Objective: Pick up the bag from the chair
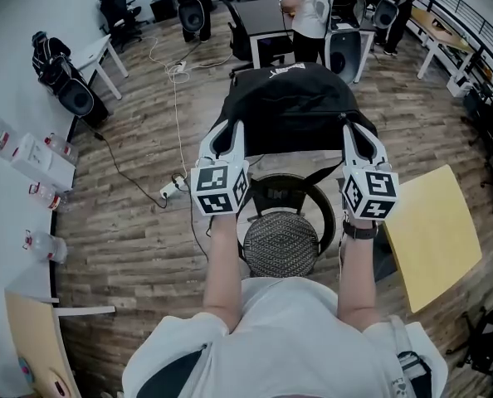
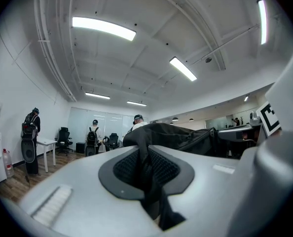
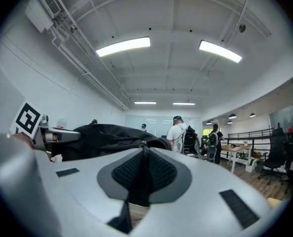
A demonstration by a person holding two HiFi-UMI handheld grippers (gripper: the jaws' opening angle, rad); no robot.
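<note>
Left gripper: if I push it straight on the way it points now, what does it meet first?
The black bag. The left gripper is shut on a strip of its fabric, and the bag's bulk hangs right ahead of the jaws. What lies in line past the bag is unclear.

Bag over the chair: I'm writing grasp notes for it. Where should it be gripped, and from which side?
Grip the bag by its two side edges, one gripper each, coming from the chair side. It is wide and limp, so one hold would probably let it sag. The left gripper and right gripper are shut on its fabric that way.
</note>
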